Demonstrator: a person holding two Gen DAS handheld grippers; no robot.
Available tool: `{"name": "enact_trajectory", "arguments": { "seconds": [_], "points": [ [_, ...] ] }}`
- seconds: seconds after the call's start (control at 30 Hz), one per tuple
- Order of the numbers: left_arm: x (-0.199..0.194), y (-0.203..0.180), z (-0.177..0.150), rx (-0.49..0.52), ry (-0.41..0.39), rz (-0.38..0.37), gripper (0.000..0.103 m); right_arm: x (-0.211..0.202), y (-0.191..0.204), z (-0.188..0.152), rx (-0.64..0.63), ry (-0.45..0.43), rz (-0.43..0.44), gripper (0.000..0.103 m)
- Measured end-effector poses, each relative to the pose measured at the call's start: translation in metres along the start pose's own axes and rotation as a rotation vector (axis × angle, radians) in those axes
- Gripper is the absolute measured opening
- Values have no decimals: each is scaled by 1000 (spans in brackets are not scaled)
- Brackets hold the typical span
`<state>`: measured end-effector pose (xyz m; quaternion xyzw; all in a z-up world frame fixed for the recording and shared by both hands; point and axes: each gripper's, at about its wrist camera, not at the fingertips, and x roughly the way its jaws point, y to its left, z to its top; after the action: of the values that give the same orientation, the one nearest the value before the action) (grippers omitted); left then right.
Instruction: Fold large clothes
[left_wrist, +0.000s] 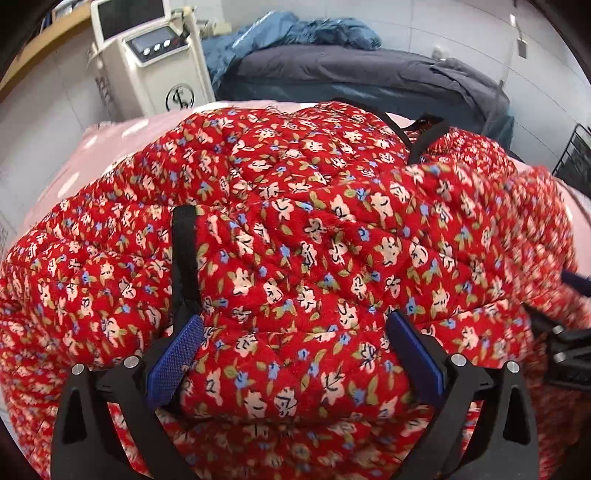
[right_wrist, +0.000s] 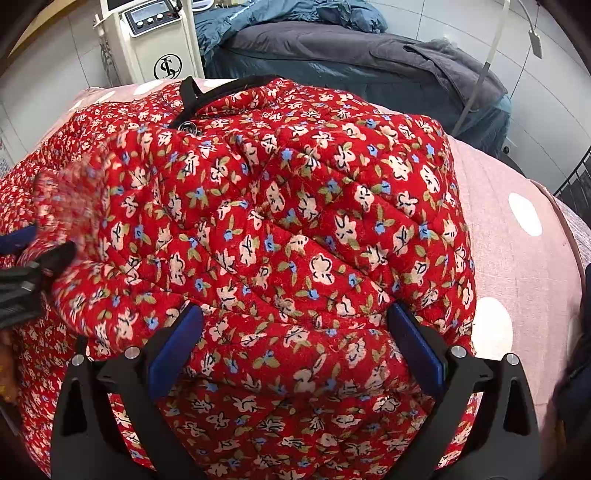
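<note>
Red floral quilted jacket bulges between both spread tongs.

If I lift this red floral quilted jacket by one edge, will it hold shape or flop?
Probably flops: the red floral jacket lies in soft puffy folds on the pink spotted bedding. Quilted padding suggests bulky but light. Textured fabric likely grips rather than slips.

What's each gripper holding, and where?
Nothing clamped. Left gripper and right gripper are open, each straddling a padded bulge of the red jacket.
</note>
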<state>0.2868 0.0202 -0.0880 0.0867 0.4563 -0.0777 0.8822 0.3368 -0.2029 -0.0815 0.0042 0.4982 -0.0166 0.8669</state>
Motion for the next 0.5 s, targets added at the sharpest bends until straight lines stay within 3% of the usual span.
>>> {"name": "enact_trajectory", "arguments": {
  "seconds": [0.37, 0.5],
  "points": [
    [11, 4, 13, -16, 44, 0, 98, -2, 6, -17, -5, -70, -49, 98],
    [-18, 10, 7, -70, 6, -35, 97, -44, 8, -25, -3, -46, -29, 97]
  ]
}}
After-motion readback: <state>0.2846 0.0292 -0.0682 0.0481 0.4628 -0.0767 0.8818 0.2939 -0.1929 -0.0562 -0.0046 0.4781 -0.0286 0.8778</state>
